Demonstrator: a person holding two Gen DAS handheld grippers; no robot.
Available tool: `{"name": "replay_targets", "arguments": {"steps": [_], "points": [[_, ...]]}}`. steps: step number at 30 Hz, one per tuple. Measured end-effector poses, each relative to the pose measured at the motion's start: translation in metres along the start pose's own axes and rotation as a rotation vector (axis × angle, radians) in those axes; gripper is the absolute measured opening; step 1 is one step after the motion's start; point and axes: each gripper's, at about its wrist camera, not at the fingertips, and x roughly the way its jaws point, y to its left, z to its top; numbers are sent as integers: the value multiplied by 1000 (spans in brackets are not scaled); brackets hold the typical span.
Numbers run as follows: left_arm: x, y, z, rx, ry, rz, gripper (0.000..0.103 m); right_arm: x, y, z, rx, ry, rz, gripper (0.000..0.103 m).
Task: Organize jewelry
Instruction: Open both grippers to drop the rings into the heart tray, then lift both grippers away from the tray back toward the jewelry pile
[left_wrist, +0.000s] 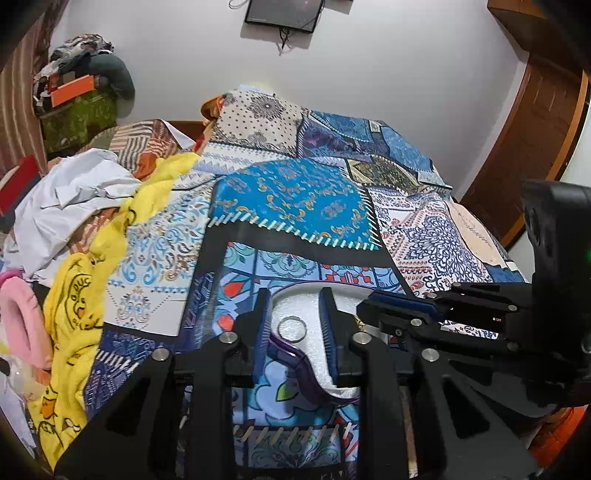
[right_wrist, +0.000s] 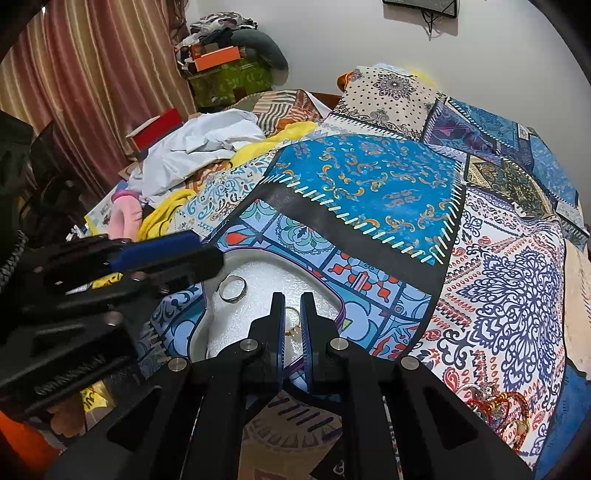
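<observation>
Your right gripper (right_wrist: 292, 325), nearly closed around the thin gold ring (right_wrist: 291, 319), is nearer; left gripper (left_wrist: 295, 325) gapes, straddling the silver band (left_wrist: 291, 328).

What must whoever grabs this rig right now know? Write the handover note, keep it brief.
Left gripper: open, over the foam-lined tray, holding nothing.
Right gripper: jaws nearly closed around a gold piece over the tray; whether they are clamped on it is unclear.
Done: silver ring lies on the foam.
Left: settle the gold piece, then the bangle pile on the bedspread.
</observation>
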Motion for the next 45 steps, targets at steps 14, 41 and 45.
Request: {"name": "replay_targets", "arguments": {"steps": [14, 41, 45], "points": [[-36, -6, -2, 17, -47, 52, 36, -42, 1, 0, 3, -94, -81, 34], [-37, -118, 10, 185, -73, -51, 46, -154, -92, -50, 172, -272, -306, 43], [-20, -135, 6, 213, -28, -72, 46, -157, -109, -63, 213, -255, -328, 43]]}}
